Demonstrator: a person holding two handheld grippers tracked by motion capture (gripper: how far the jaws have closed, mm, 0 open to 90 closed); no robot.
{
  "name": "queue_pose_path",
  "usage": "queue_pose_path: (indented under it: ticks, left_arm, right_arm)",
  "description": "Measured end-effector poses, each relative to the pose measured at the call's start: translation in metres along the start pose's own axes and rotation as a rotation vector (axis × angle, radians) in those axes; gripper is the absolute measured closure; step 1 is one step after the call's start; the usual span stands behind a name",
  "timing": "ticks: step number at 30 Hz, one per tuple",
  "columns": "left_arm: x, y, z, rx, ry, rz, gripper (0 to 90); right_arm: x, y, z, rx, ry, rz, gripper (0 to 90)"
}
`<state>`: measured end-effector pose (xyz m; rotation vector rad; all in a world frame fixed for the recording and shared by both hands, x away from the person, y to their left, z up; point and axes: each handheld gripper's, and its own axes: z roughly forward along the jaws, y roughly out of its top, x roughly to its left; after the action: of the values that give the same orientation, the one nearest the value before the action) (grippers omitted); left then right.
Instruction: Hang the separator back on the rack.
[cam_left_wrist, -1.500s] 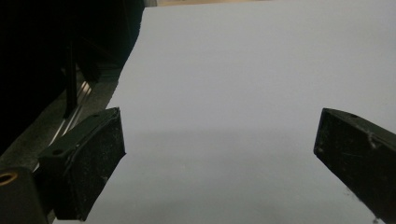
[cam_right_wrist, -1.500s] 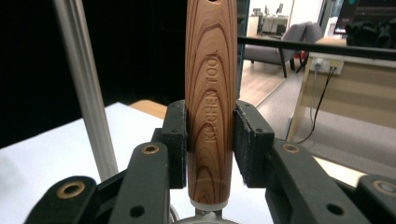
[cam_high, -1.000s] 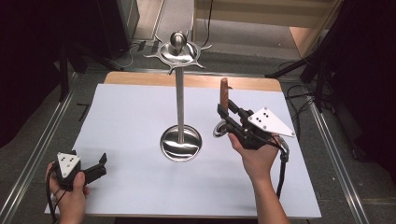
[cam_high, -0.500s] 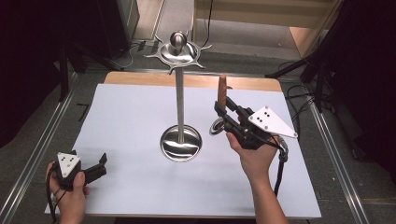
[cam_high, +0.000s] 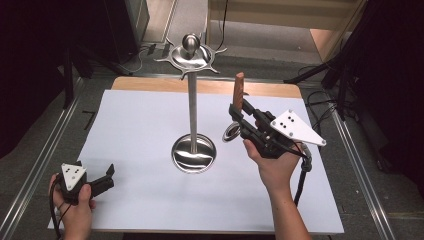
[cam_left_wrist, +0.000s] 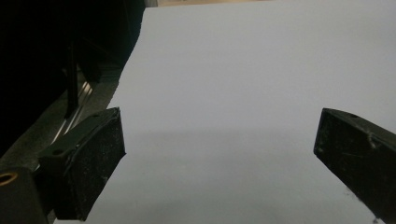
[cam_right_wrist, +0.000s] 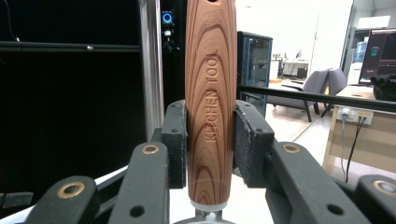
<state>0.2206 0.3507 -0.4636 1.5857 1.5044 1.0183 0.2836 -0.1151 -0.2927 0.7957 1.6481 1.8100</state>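
Since a second ago our right tool (cam_high: 239, 114) has lifted the wooden-handled utensil (cam_high: 238, 91) a little higher off the desk (cam_high: 140, 130); the left tool (cam_high: 102, 182) has stayed where it was.

Taking the scene from largest to smallest, the desk with its white sheet comes first. The steel hanging stand (cam_high: 192, 107) rises from a round base near the middle, with hooks radiating from its crown. Just to its right, apart from the pole, our right tool clamps the utensil's handle (cam_right_wrist: 210, 102) upright, the pads pressing both sides of the wood low down. Our left tool rests at the near left corner of the desk, jaws spread wide with nothing between them.

We judge the utensil stiff and fairly light, the varnished wood smooth enough to slip if the grip loosens, and the metal end likely heavier than the handle. Our low hold near the metal collar seems sensible, since it leaves the top of the handle free for a hook.

The working end (cam_high: 231, 134) is mostly hidden behind the tool, showing as a shiny ring, so we cannot tell what kind of utensil it is. In the right gripper view the handle's top is cut off at what looks like a hanging hole.
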Motion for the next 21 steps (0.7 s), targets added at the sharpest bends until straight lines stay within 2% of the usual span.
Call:
queue_pose_path:
  ticks: [10, 21]
  left_arm:
    - [0.0002, 0.0003, 0.0007, 0.007, -0.003, 0.002, 2.8]
    - [-0.0001, 0.0003, 0.0008, 0.007, -0.003, 0.005, 2.8]
  right_arm:
    - [0.0033, 0.0033, 0.0012, -0.008, 0.017, 0.011, 69.3]
    - [0.0071, 0.0095, -0.0008, -0.037, 0.044, -0.001, 69.3]
